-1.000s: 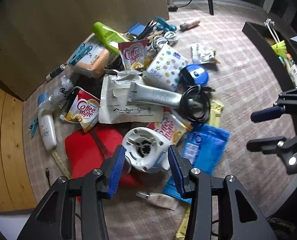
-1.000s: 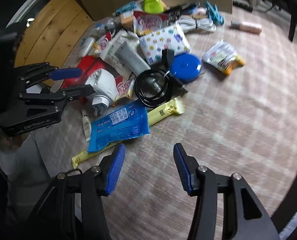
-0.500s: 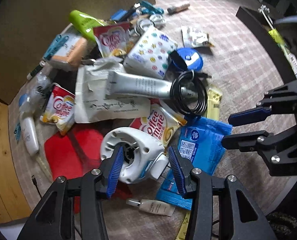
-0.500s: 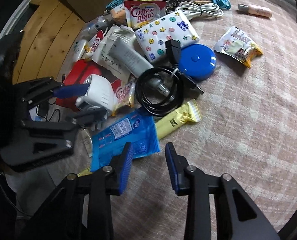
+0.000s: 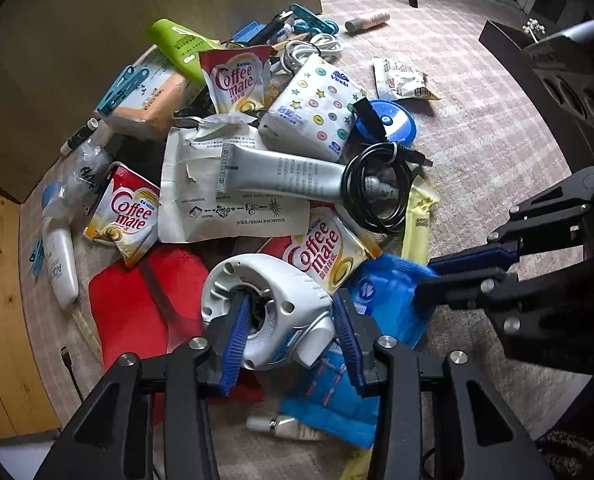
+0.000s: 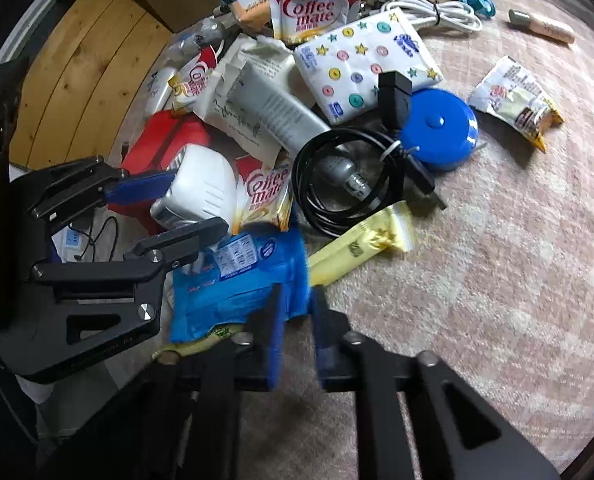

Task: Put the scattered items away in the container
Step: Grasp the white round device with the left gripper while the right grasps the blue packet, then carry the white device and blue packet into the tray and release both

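Observation:
A pile of small items lies on the pink checked carpet. My left gripper straddles a white round plastic device, its jaws close on both sides of it; the device also shows in the right wrist view. My right gripper has closed on the edge of a blue wipes packet, which also shows in the left wrist view. The right gripper shows in the left wrist view. A dark container stands at the far right.
The pile holds Coffee mate sachets, a grey tube, a black cable coil, a blue round case, a spotted tissue pack, a yellow sachet and a red pouch. A cardboard box stands behind.
My left gripper moved forward and down around the white device and narrowed. My right gripper moved toward the pile and closed on the blue packet's edge.

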`<state>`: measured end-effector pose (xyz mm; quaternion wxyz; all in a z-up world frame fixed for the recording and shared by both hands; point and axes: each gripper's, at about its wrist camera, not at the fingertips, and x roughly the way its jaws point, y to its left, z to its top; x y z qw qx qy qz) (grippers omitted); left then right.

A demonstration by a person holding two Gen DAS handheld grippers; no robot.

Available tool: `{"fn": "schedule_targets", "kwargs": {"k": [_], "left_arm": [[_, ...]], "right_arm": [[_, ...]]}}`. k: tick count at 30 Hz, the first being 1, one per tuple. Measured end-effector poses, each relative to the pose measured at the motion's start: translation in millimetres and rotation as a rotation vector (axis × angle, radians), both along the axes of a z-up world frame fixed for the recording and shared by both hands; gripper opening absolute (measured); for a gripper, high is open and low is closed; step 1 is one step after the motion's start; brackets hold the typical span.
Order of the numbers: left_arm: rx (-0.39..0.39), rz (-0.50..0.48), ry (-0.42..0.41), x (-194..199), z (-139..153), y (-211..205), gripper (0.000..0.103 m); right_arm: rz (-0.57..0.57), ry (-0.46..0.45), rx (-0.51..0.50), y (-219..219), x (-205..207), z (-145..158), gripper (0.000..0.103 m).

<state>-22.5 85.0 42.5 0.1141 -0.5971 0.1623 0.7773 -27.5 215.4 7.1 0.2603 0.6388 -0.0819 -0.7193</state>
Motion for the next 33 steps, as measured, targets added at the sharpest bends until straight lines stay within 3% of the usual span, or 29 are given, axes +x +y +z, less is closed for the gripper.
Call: {"fn": "schedule_targets", "kwargs": {"k": [5,16,26,33], "left_arm": [[0.002,0.031,0.02,6.3,9.5,-4.6,0.025],[0.039,0.07,0.081,21.0,45.6,-16.4,0.022],[0.089,-0.022,0.153,5.9,69.1,38.3,0.022],[0.127,-0.138,0.162,-2.0,84.3,105.3,0.022]], "right_arm": [[-0.01,0.033,-0.028,5.8,3.5,15.2,0.001],[-0.07,0.163,-0.051,58.6,8.0,76.3,0.001],[-0.184,0.275,-0.02,142.2,9.0,134.9,0.001],[-0.329,0.354,0.05,226.9,23.6,168.1,0.001]]}}
